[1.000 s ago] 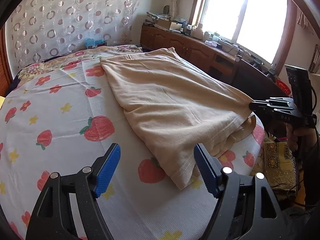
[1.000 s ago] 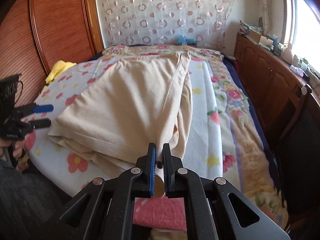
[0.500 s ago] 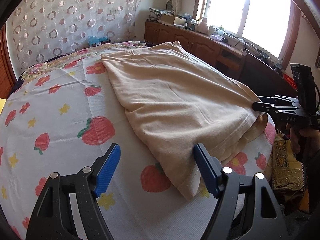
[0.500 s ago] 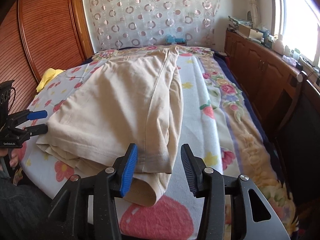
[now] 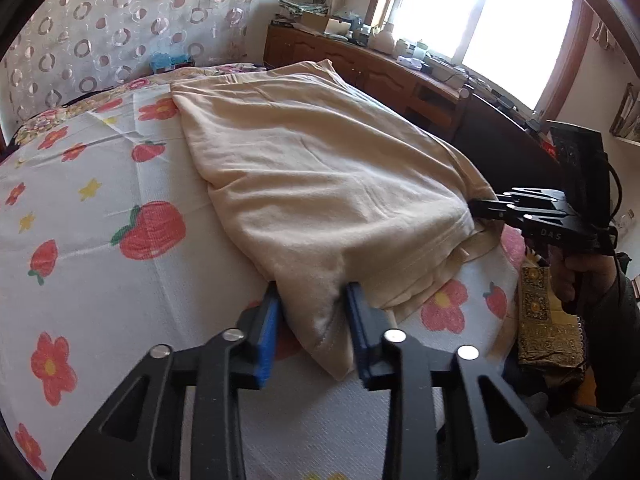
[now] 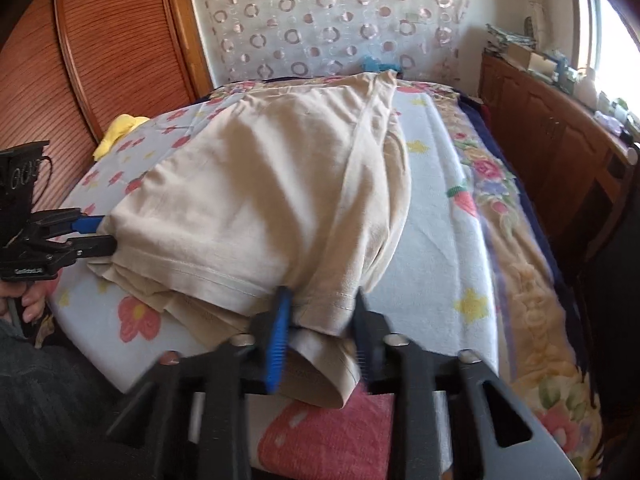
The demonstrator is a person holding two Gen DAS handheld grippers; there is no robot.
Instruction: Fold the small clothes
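A beige garment (image 5: 320, 184) lies folded lengthwise on the strawberry-print bed sheet (image 5: 100, 216); it also shows in the right wrist view (image 6: 272, 196). My left gripper (image 5: 314, 322) is partly closed around the garment's near corner, its blue pads (image 5: 267, 328) on either side of the cloth. My right gripper (image 6: 320, 328) is partly closed around the other bottom corner, the hem between its jaws. The right gripper shows in the left wrist view (image 5: 486, 208) at the garment's right edge. The left gripper shows in the right wrist view (image 6: 94, 234) at the garment's left edge.
A wooden sideboard (image 5: 380, 76) with clutter runs under the window on the right of the bed. A wooden headboard panel (image 6: 112, 48) stands on the left. A yellow cloth (image 6: 120, 130) lies at the bed's far left. A patterned curtain (image 6: 332, 20) hangs behind.
My left gripper moved forward onto the garment's corner and narrowed around it. My right gripper, which opened half a second ago, has narrowed around the other corner's hem.
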